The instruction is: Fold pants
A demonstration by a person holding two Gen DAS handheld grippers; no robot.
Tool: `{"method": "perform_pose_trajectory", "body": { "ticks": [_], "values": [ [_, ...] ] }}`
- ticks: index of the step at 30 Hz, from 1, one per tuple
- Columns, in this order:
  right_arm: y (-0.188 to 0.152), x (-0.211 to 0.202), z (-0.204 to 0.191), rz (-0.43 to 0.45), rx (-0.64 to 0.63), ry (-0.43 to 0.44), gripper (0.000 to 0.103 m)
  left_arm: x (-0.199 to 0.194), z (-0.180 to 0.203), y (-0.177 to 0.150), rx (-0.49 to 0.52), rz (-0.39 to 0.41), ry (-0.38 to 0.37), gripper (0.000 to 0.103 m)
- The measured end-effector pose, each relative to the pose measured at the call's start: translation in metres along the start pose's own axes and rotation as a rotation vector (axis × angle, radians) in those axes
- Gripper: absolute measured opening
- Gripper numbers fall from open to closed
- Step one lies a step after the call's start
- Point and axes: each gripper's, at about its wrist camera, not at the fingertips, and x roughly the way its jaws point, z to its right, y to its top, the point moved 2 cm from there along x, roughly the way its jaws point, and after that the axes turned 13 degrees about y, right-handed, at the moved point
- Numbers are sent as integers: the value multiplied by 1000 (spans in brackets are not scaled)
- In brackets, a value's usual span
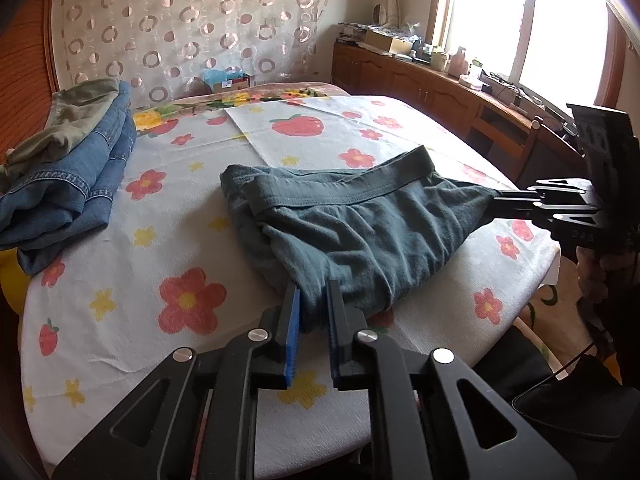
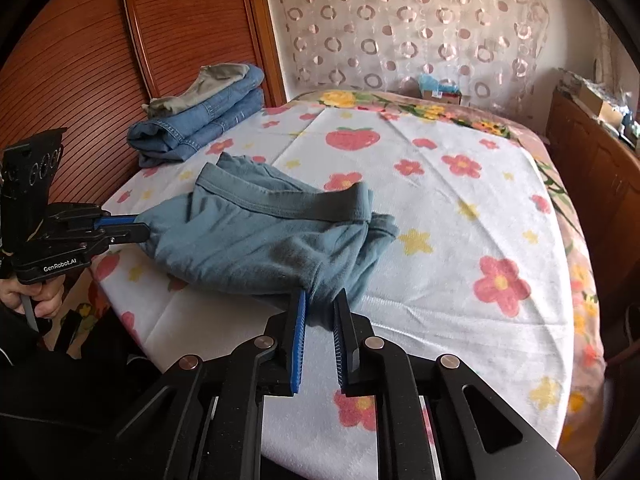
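The pants (image 1: 352, 224) lie on the bed (image 1: 120, 312), stretched between my left gripper (image 1: 314, 312) and right gripper (image 2: 322, 312), each clamped on a corner. I should lift both evenly, keeping the cloth tight.

Home bedroom, bed (image 2: 460, 208) under a flowered sheet, folded jeans (image 1: 76, 184), patterned curtain (image 1: 192, 28), wooden cabinets (image 1: 420, 84) below a window (image 1: 532, 28)

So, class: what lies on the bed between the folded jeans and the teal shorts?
Nothing: in the right wrist view, only bare flowered sheet separates the folded jeans from the teal shorts. The left wrist view shows the same gap.
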Motion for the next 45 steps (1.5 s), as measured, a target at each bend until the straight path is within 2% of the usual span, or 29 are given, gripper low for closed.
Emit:
{"method": "perform_pose_trajectory", "body": {
  "ticks": [1,3,4,7,9,11,15,19,20,22,27,28,31,33,35,37,39,41,43,45],
  "values": [
    [-1,-1,0,2,-3,-4,14,0,-1,1,-2,2,2,20],
    [-1,-3,-1,3,-10,-19,17,-1,-3,2,-8,8,3,36],
    [-1,-5,-2,4,-14,-26,18,-2,-5,3,-13,13,1,40],
    [0,-10,-1,15,-19,-25,27,0,-9,9,-18,13,18,47],
    [2,-10,2,23,-20,-29,32,3,-11,13,-18,17,25,64],
    [4,-10,4,29,-21,-32,34,8,-14,20,-24,22,18,73],
    [13,-1,12,38,-13,-33,38,19,-14,32,-17,31,30,73],
    [24,16,22,42,-8,-33,41,35,-15,45,-22,20,-9,73],
    [27,21,25,39,-4,-31,41,41,-16,47,-26,11,-21,72],
    [33,32,32,31,6,-34,41,51,-17,51,-31,-5,-12,58],
    [45,53,47,17,29,-4,41,71,-17,52,-22,-27,-19,40],
    [47,59,49,11,31,-2,41,72,-16,52,-19,-22,-23,38],
    [49,71,54,-8,39,10,41,72,-19,52,-26,-12,-29,26],
    [49,74,56,-9,57,36,41,64,-19,54,-25,22,-33,17],
    [49,74,60,4,78,65,21,53,-17,57,-15,67,-41,16],
    [49,68,61,29,77,81,14,39,-16,63,-18,113,-43,15],
    [51,57,59,77,69,95,13,29,-17,69,-30,147,-44,15],
    [55,46,55,125,52,71,13,25,-18,77,-32,174,-25,15],
    [58,43,52,151,32,44,13,32,-20,82,-33,161,-7,15],
    [60,52,53,121,31,14,13,50,-21,84,-28,114,13,15]
  ]
}}
